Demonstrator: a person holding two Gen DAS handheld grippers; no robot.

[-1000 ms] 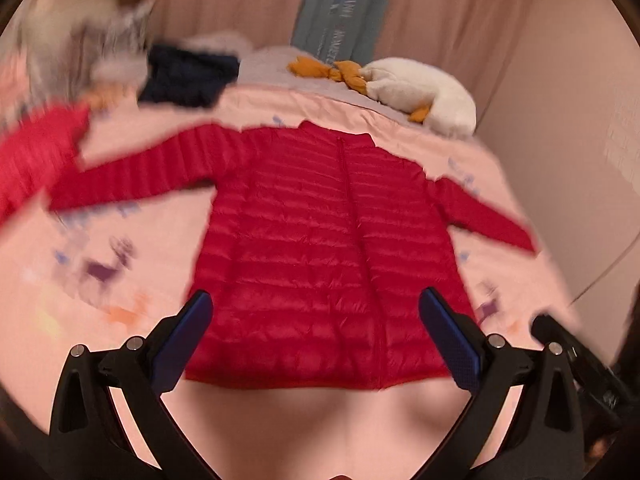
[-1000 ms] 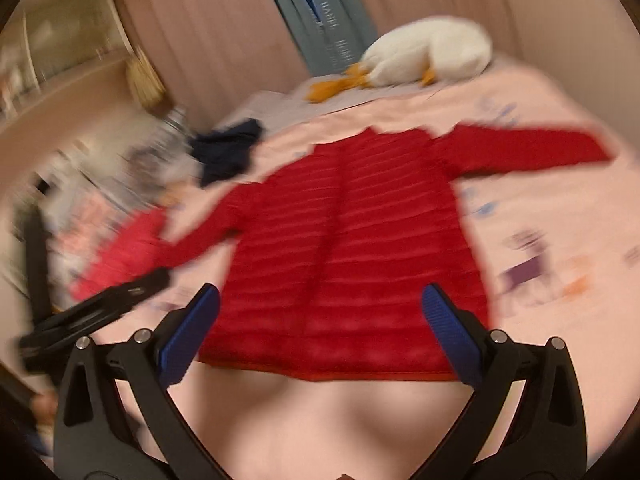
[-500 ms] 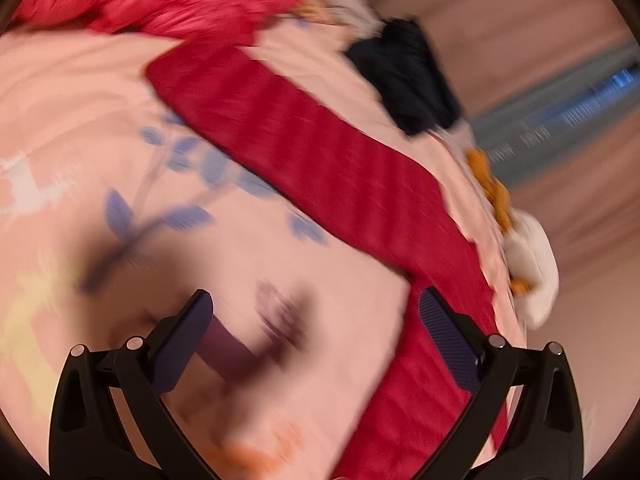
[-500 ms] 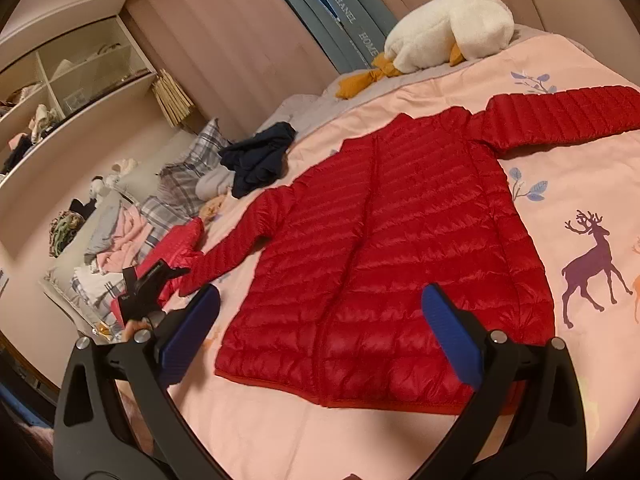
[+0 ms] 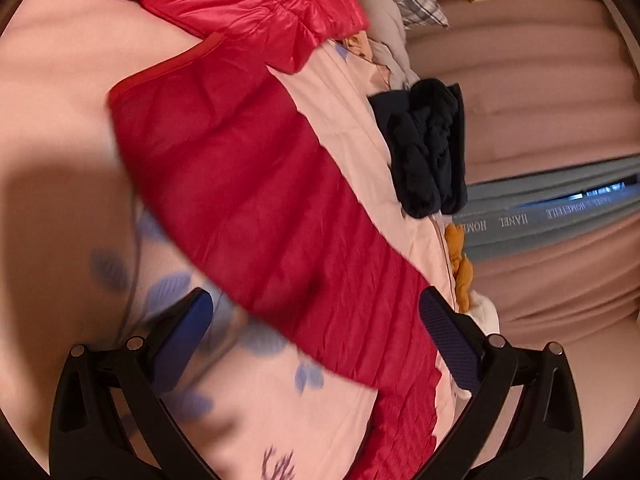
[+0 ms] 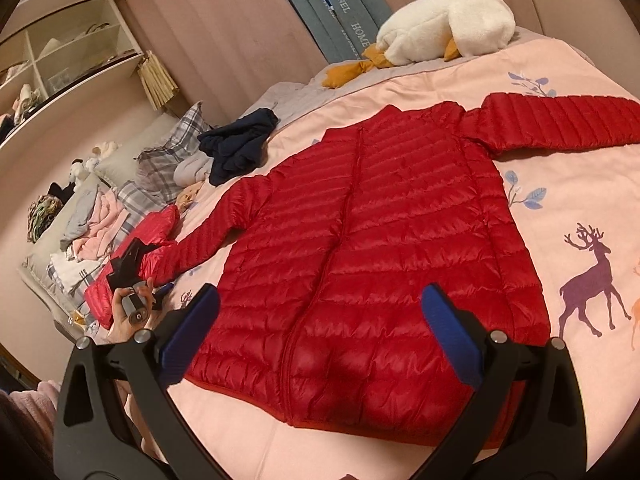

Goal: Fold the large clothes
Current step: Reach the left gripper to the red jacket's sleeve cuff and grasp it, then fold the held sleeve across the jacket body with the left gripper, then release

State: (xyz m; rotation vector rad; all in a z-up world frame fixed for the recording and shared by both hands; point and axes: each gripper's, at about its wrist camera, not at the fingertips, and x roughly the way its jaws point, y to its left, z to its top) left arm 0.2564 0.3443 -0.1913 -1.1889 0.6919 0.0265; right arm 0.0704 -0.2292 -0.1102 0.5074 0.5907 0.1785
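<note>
A red quilted down jacket (image 6: 380,248) lies flat and zipped on the pink bedspread (image 6: 560,208), both sleeves spread out. My right gripper (image 6: 320,320) is open and empty, above the jacket's hem. My left gripper (image 5: 316,320) is open and empty, close over the jacket's left sleeve (image 5: 248,200), with the cuff (image 5: 160,80) ahead of it. In the right wrist view the left gripper (image 6: 132,268) shows in a hand at the end of that sleeve.
A second red jacket (image 5: 240,0) lies crumpled just beyond the cuff. A dark navy garment (image 6: 236,148), plaid and pink clothes (image 6: 160,168) and a white goose plush (image 6: 444,28) sit along the bed's far side. Shelves (image 6: 60,60) stand at left.
My left gripper has swung from the jacket's hem out to its left sleeve and come closer to it. My right gripper has steadied above the hem.
</note>
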